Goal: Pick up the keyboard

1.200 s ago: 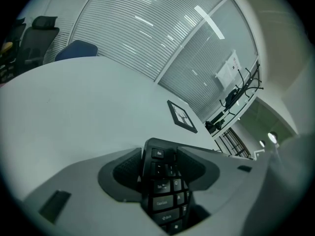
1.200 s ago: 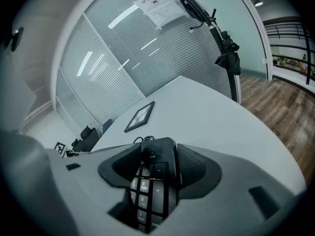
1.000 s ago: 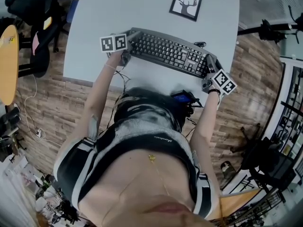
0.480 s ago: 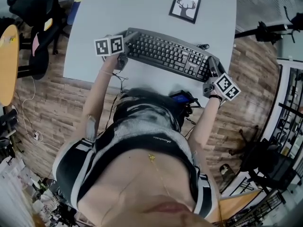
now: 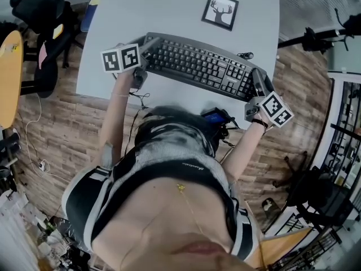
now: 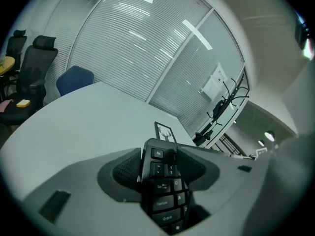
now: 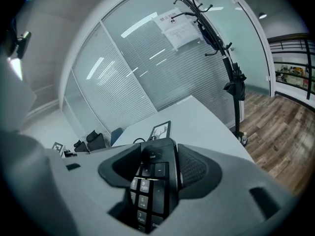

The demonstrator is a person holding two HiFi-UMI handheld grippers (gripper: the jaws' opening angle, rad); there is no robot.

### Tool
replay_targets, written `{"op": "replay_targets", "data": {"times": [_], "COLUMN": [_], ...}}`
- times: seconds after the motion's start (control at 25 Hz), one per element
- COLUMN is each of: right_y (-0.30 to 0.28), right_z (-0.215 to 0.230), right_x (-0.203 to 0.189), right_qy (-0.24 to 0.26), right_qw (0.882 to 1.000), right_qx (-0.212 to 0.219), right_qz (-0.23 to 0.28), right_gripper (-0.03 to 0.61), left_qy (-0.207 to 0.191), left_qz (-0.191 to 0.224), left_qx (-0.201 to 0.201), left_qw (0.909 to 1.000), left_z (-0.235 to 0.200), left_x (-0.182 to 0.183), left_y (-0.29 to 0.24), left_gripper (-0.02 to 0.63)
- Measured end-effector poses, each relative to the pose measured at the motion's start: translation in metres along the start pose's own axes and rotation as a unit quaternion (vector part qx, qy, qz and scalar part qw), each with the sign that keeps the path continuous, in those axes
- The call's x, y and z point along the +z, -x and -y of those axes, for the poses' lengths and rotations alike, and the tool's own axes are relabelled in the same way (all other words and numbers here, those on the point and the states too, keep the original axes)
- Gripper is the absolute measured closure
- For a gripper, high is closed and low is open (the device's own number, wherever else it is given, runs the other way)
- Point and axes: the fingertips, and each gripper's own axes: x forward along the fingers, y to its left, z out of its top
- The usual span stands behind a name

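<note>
Across the near half of the pale grey tabletop (image 5: pixel 169 16), the long black plastic keyboard (image 5: pixel 197 66) runs slantwise, its three o'clock end nearer the person. The left gripper (image 6: pixel 160 168) is clamped on its nine o'clock end, at the Esc-key corner. The right gripper (image 7: pixel 155 168) is clenched on its three o'clock end, over the number keys. At twelve o'clock from the keyboard lies a black-framed deer picture (image 5: pixel 220 9).
</note>
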Motion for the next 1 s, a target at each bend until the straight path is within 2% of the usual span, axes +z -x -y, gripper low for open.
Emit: {"op": "replay_targets", "data": {"times": [0.2, 0.56, 1.0], "right_y": [0.014, 0.033, 0.038], "right_z": [-0.014, -0.034, -0.042], "right_x": [0.01, 0.025, 0.03], "right_qy": [0.002, 0.014, 0.018], "right_qw": [1.0, 0.999, 0.999], "right_qx": [0.0, 0.0, 0.002], "right_qz": [0.012, 0.031, 0.039], "right_gripper": [0.345, 0.344, 0.344], "left_qy": [-0.022, -0.023, -0.024], "left_qz": [0.019, 0.033, 0.041], "left_qx": [0.009, -0.01, -0.013], "left_qw": [0.9995, 0.9992, 0.9988], "left_z": [0.009, 0.022, 0.025], "left_x": [0.017, 0.028, 0.034], "left_y": [0.019, 0.038, 0.045], "left_gripper": [0.399, 0.399, 0.399]}}
